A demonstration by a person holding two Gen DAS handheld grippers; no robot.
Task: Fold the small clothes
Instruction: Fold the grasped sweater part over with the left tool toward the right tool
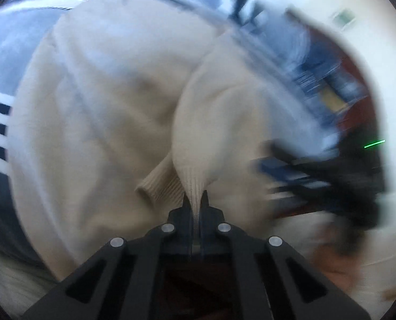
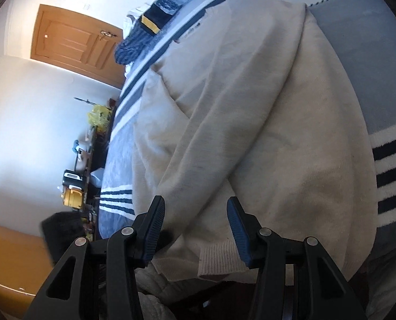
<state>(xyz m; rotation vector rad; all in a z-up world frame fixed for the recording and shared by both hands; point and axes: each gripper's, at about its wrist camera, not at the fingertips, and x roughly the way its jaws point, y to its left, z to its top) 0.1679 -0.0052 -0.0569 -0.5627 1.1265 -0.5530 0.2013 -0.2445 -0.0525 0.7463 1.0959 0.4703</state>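
Bed cover (image 2: 358,61), grey w/ navy and white stripe bands, fills most of both views; the surface under everything. Cream knit sweater (image 2: 264,133) lies spread on it, long axis running away from the R cam toward the far stripe edge, ribbed hem (image 2: 219,258) nearest that cam, just beyond the fingertips. One sleeve (image 1: 224,122) doubled back over the body, its ribbed end pointing at the L cam; a second ribbed cuff (image 1: 155,184) lies just beside it, opening toward lower left. Left gripper (image 1: 196,200) clamped tight on the ribbed sleeve end, fabric pinched between the tips. Right gripper (image 2: 195,221) spread wide, blue pads (image 2: 155,229) either side of the hem, nothing held; can't tell if pads touch cloth. L view motion-blurred at right, dark shape there (image 1: 344,181) prob. the other tool. Room: wooden door (image 2: 72,42) in white wall, cluttered side table (image 2: 83,170) w/ yellow item, blue patterned cloth (image 2: 150,32) at the cover's far end.
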